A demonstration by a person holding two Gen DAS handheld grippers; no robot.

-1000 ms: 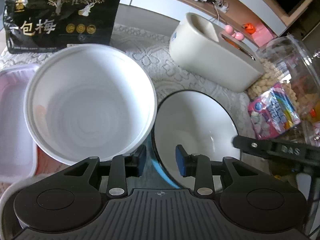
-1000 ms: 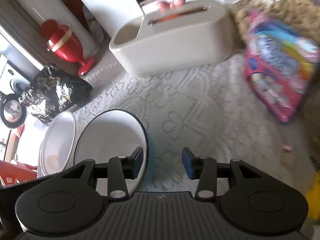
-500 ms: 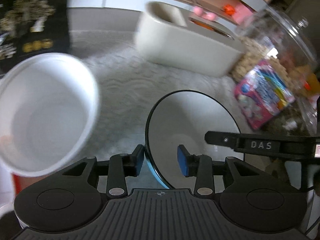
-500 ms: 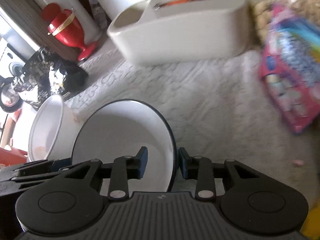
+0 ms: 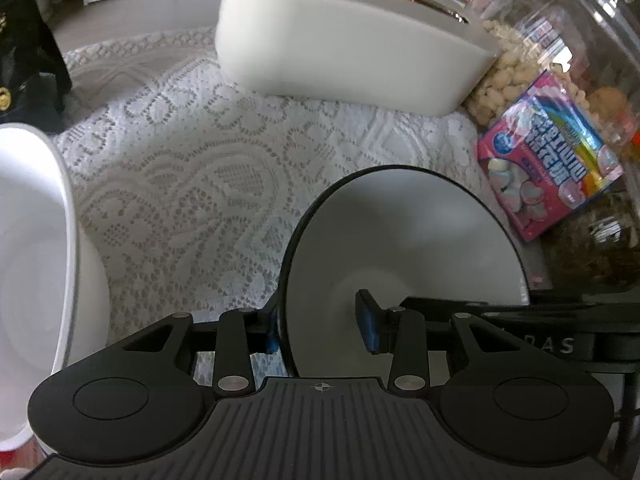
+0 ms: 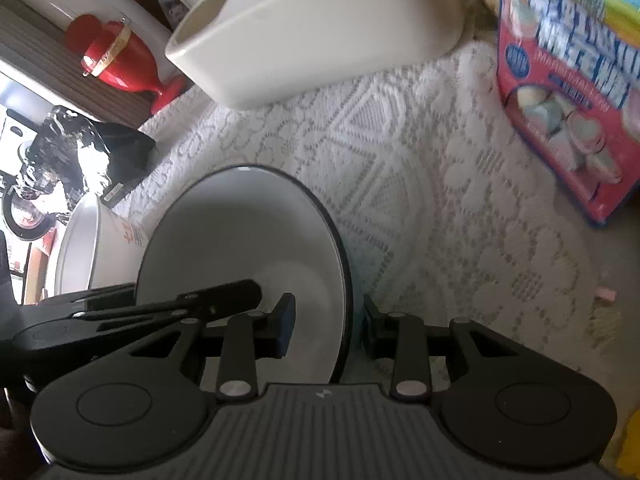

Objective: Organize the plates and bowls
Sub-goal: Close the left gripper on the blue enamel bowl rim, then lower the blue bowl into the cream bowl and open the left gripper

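A white bowl with a thin black rim and a blue outside (image 5: pixel 400 232) (image 6: pixel 240 240) sits on the lace cloth, seen tilted. My right gripper (image 6: pixel 326 320) is shut on its right rim, one pad inside and one outside. My left gripper (image 5: pixel 320 332) straddles the opposite rim with its jaws open. Its outer pad is close to the wall and its inner pad stands well clear inside the bowl. Each gripper shows in the other's view: the right gripper's arm (image 5: pixel 520 320) and the left gripper's fingers (image 6: pixel 180 304). A large plain white bowl (image 5: pixel 32 280) (image 6: pixel 80 248) stands to the left.
A cream rectangular container (image 5: pixel 340 40) stands at the back. A pink sweets bag (image 5: pixel 548 160) leans on a clear jar (image 5: pixel 580 40) at the right. A black bag (image 5: pixel 24 60) and a red vase (image 6: pixel 116 56) are at the far left. Lace cloth (image 5: pixel 200 160) covers the table.
My left gripper has moved right from the large white bowl to the black-rimmed bowl's rim, jaws slightly wider. My right gripper has come down and shut on the other rim.
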